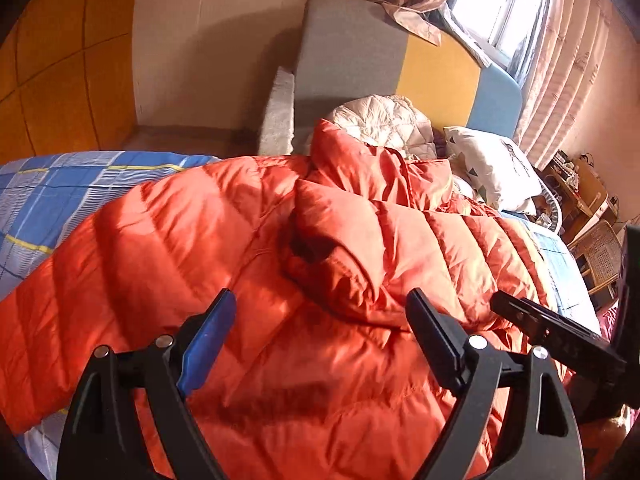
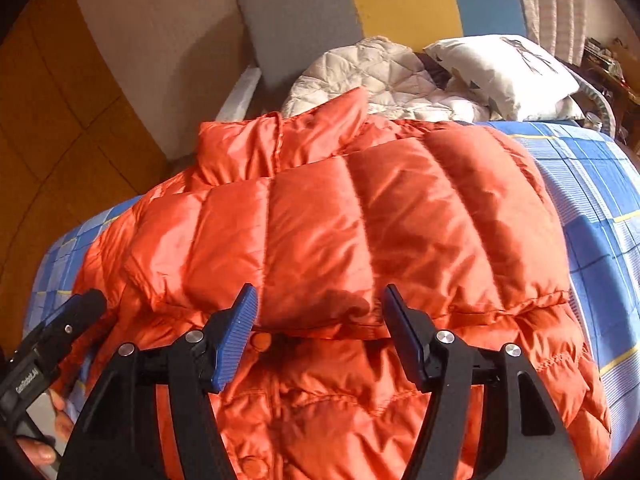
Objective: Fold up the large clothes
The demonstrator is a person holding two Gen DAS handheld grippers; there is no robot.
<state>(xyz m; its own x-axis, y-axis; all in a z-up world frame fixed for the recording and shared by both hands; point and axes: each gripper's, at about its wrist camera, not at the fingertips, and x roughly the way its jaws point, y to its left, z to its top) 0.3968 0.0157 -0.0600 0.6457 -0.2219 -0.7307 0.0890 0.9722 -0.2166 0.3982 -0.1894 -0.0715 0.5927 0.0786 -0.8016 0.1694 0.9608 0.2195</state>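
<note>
An orange down jacket [image 1: 248,264] lies spread on a bed with a blue plaid sheet [image 1: 52,196]. One quilted sleeve is folded across its body [image 2: 360,224], collar [image 2: 280,136] toward the headboard. My left gripper [image 1: 320,308] is open and empty, hovering just above the jacket's body. My right gripper [image 2: 318,304] is open and empty, its fingers on either side of the folded sleeve's near edge. The right gripper also shows at the right of the left wrist view [image 1: 560,336]. The left gripper shows at the lower left of the right wrist view [image 2: 52,344].
A white quilted garment [image 2: 360,76] and a white pillow [image 2: 504,68] lie at the head of the bed, against a grey, yellow and blue headboard [image 1: 440,64]. Wooden furniture [image 1: 588,196] stands at right by curtains [image 1: 568,64]. Orange floor [image 1: 60,60] lies left.
</note>
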